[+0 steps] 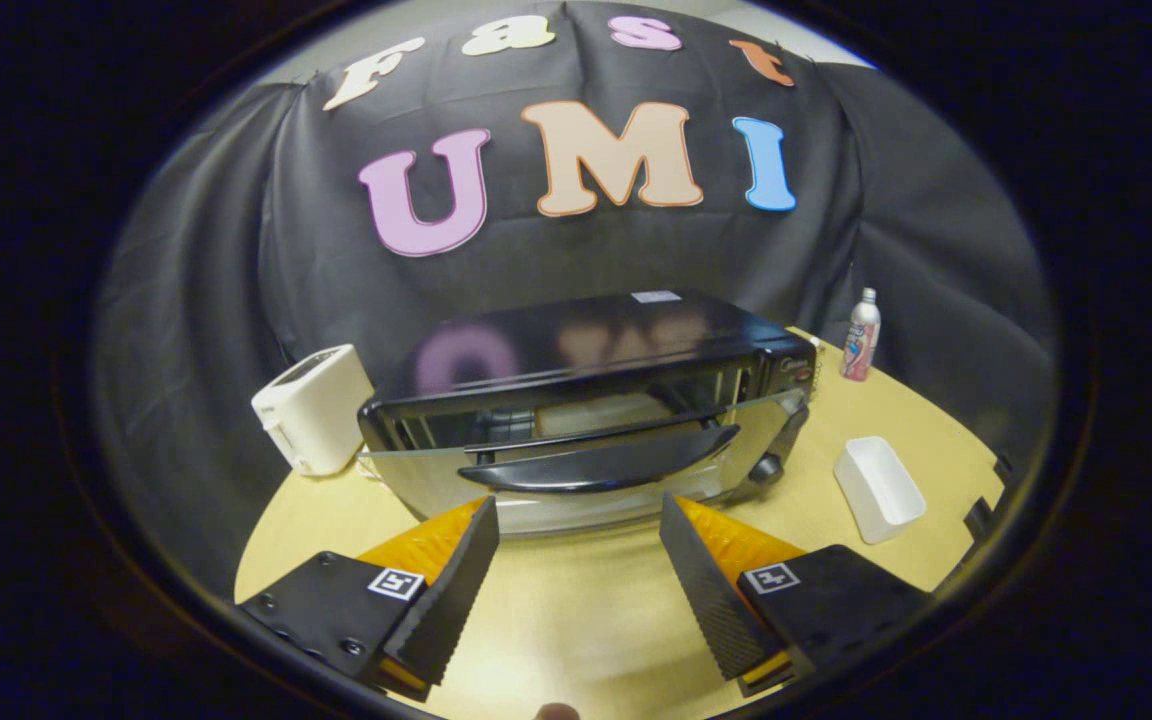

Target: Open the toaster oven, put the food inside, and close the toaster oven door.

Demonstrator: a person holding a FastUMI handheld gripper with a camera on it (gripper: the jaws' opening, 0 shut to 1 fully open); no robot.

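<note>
A black toaster oven (586, 350) stands on the round wooden table (576, 620), just beyond my fingers. Its glass door (576, 480) hangs partly open, tilted toward me, with the dark bar handle (601, 466) along its top edge. My gripper (579, 515) is open, its two fingers spread just below and in front of the handle, touching nothing. Through the gap above the door I see the oven's wire rack and pale interior. I cannot pick out the food.
A white toaster (314, 408) stands left of the oven. Right of it lies a white rectangular container (878, 488), and a small bottle (860, 335) stands farther back near the cloth wall. Bare tabletop lies between my fingers.
</note>
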